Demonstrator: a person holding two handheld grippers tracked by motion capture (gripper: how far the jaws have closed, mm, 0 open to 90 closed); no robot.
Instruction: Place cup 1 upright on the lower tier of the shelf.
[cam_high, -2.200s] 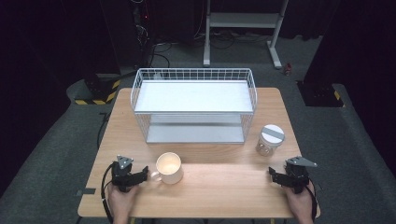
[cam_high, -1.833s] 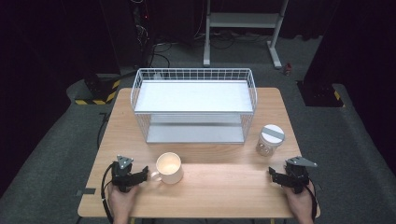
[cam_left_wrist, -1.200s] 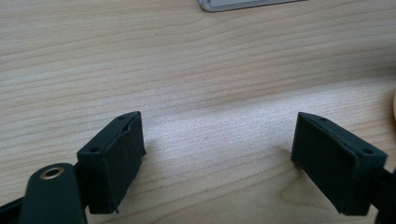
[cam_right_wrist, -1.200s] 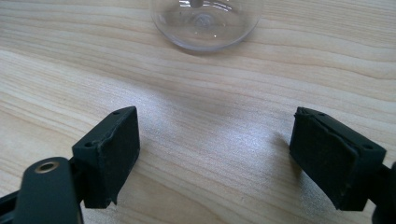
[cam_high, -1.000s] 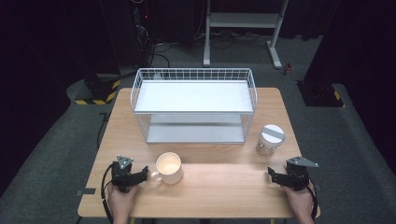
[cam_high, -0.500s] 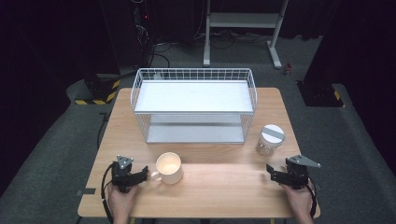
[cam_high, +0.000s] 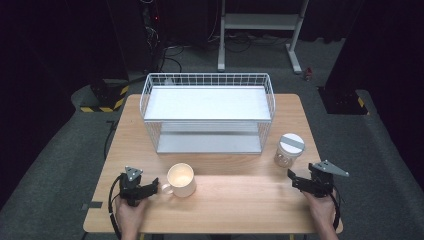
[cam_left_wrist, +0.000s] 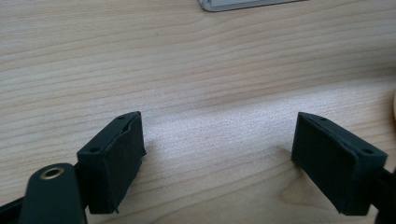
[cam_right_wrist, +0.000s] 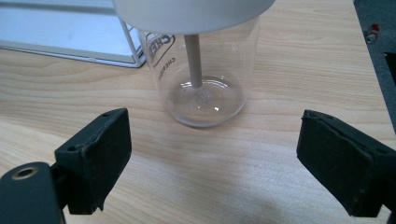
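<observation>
Bright overhead light on the table (cam_high: 240, 200), dark surroundings, soft shadows, sharp focus.

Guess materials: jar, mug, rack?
Jar: clear glass or hard plastic, since the table shows through it; matte grey lid. Mug: cream, glossy, probably glazed ceramic. Rack: white-coated wire grid, flat white shelves.

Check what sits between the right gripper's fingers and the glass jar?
Nothing: bare wooden table separates the right gripper from the glass jar, clearest in the right gripper view.
</observation>
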